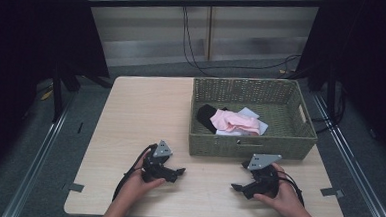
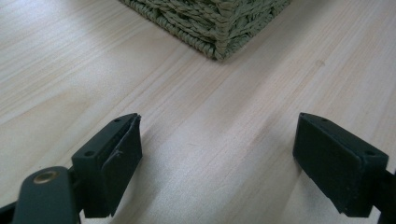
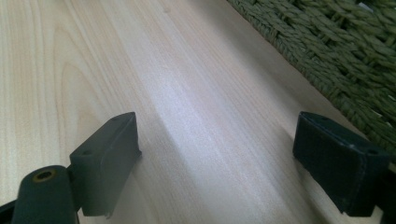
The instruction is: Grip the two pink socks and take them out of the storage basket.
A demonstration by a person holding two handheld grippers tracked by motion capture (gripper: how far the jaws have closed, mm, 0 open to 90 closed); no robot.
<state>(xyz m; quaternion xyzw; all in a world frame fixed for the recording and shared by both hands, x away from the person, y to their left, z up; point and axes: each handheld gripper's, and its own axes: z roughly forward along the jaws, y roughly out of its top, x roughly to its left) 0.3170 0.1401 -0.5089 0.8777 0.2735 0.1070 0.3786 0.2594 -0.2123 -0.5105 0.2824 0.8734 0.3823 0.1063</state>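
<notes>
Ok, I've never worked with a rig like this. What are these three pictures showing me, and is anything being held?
There is no robot arm. A person holds a black two-finger left gripper and right gripper, resting on the pale wooden table.

The high view looks down from above the person. The other two come from cameras riding on each gripper, looking along its own black fingers at the tabletop.

On the table stands a green woven rectangular basket. Inside lie a pink cloth, a black cloth and something white beneath.

Both grippers are open, with bare wood between the fingers, so nothing is held.
</notes>
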